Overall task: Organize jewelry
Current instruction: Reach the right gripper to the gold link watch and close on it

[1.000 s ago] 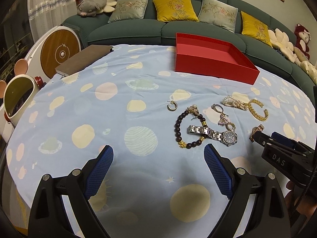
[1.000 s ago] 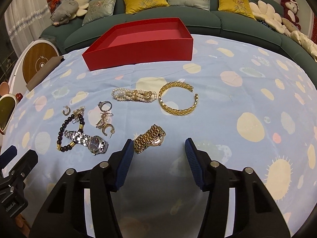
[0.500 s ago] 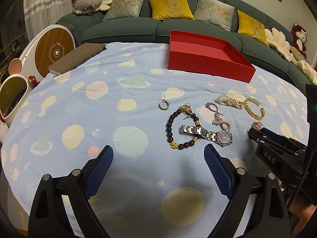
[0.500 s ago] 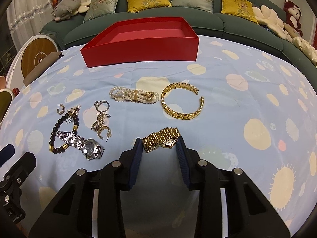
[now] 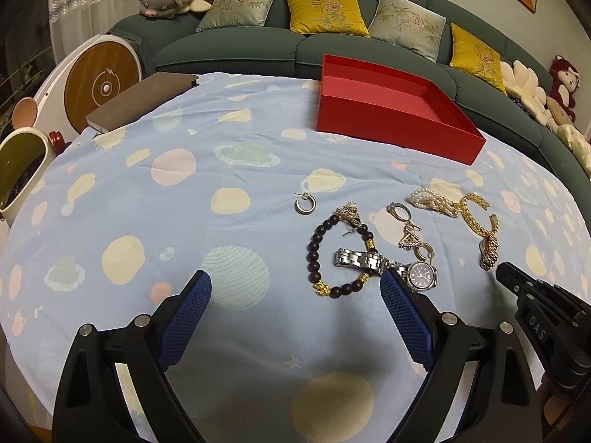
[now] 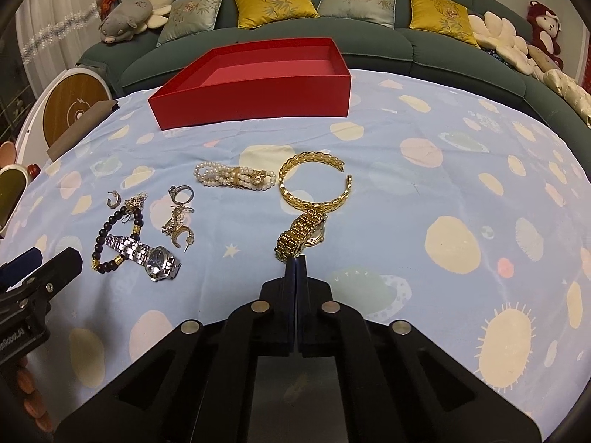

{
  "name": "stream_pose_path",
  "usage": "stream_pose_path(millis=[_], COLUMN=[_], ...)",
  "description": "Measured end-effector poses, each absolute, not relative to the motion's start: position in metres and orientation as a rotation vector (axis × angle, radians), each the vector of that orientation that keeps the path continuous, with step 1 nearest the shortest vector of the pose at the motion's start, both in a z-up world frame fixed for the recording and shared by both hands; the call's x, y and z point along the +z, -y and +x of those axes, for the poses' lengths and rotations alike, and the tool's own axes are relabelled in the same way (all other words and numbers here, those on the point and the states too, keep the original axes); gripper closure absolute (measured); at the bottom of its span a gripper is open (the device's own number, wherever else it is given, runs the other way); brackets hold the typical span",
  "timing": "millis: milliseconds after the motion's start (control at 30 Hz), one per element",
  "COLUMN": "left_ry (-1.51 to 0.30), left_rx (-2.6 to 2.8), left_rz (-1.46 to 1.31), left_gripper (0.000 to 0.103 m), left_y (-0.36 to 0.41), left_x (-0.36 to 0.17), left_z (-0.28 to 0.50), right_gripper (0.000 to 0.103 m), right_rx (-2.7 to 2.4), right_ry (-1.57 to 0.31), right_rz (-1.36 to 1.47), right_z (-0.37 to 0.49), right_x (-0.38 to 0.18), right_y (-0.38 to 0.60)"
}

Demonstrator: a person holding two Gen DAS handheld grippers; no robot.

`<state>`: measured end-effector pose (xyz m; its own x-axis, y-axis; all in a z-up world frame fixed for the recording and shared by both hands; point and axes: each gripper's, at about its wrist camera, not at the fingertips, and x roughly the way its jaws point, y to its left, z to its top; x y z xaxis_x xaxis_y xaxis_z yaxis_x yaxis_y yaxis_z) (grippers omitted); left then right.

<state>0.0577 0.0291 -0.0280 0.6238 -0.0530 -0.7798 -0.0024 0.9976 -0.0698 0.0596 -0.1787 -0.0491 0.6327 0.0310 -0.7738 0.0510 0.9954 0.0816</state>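
Jewelry lies on a blue planet-print cloth (image 5: pixel 184 192). My right gripper (image 6: pixel 295 260) is shut, its tips pinching the near band end of the gold watch (image 6: pixel 304 230), which stretches away to touch the gold bangle (image 6: pixel 310 157). In the left wrist view the right gripper (image 5: pixel 506 271) sits just below that gold watch (image 5: pixel 489 251). My left gripper (image 5: pixel 295 295) stands open and empty, its right finger close to the silver watch (image 5: pixel 384 264) and dark bead bracelet (image 5: pixel 314 254). A pearl bracelet (image 6: pixel 232 179), ring (image 6: pixel 183 193) and hoop earring (image 5: pixel 304 205) lie loose. The red box (image 6: pixel 251 103) stands empty behind.
A brown book (image 5: pixel 144 98) lies at the cloth's far left corner. A round white appliance (image 5: pixel 103 85) stands beyond the left edge. A green sofa (image 5: pixel 258 48) with cushions curves behind the table. Bare cloth stretches to the right of the bangle (image 6: pixel 461 203).
The right jaws went from open around the gold watch to shut on its band end, and the watch swung lengthwise toward the bangle. The left gripper has stayed open and nearly still.
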Motion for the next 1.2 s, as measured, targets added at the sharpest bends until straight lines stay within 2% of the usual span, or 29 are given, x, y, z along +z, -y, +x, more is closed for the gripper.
stream_pose_path(millis=[300, 367, 400, 433, 833, 1000, 1200], left_ry=[-0.902, -0.9, -0.9, -0.901, -0.923, -0.932, -0.938], left_rx=[0.01, 0.003, -0.001, -0.006, -0.061, -0.074, -0.084], left_rz=[-0.117, -0.11, -0.107, -0.104, -0.108, -0.097, -0.093], left_gripper=[0.013, 0.013, 0.013, 0.013, 0.013, 0.013, 0.013], left_y=[-0.044, -0.042, -0.041, -0.04, -0.028, -0.024, -0.021], left_x=[-0.028, -0.028, -0.028, -0.029, -0.035, -0.038, -0.041], left_z=[0.067, 0.066, 0.066, 0.065, 0.066, 0.068, 0.068], right_gripper=[0.102, 0.09, 0.074, 0.064, 0.065, 0.081, 0.081], right_rx=[0.002, -0.015, -0.017, -0.02, -0.044, -0.053, -0.05], right_ry=[-0.897, -0.901, -0.898, -0.895, -0.899, -0.888, -0.885], right_rz=[0.11, 0.115, 0.125, 0.134, 0.151, 0.135, 0.127], right_z=[0.057, 0.058, 0.059, 0.06, 0.087, 0.089, 0.082], right_x=[-0.049, -0.05, -0.051, -0.051, -0.059, -0.06, -0.06], right_y=[0.182, 0.183, 0.184, 0.184, 0.182, 0.184, 0.185])
